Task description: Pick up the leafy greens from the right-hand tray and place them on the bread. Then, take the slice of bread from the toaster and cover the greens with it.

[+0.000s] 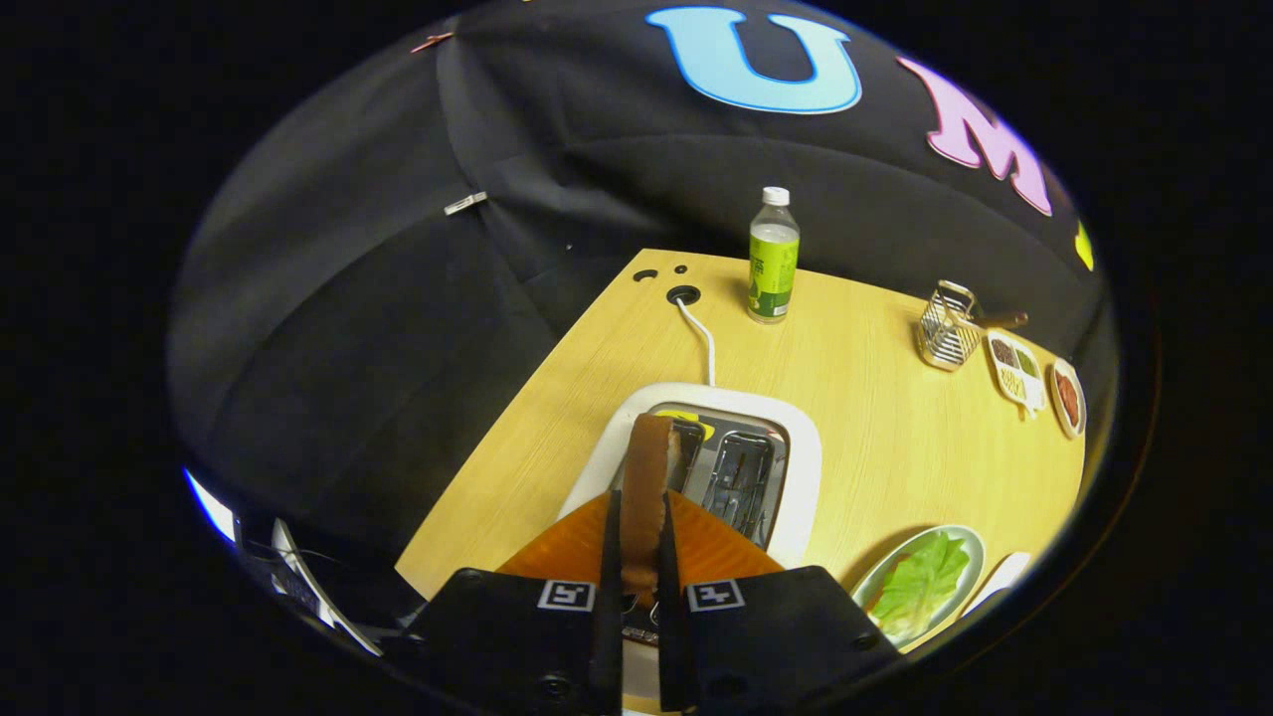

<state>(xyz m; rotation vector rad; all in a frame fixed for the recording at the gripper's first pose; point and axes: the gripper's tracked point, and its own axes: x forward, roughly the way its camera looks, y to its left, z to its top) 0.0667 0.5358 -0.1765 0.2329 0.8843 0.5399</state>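
While above the toaster (pixel 716 467), tool (pixel 636 557) pinches bread slice (pixel 648 487).

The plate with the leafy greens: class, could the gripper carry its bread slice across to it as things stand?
Probably yes. The gripper is shut on the bread slice, lifted above the toaster. The plate lies just beside the toaster, greens on top, with bare table around and nothing between.

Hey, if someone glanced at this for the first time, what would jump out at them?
First, the slice of bread standing on edge, pinched between the tool fingers just above the white toaster. Next, the leafy greens lying on a plate to the toaster's right, and the green bottle upright at the table's far edge.
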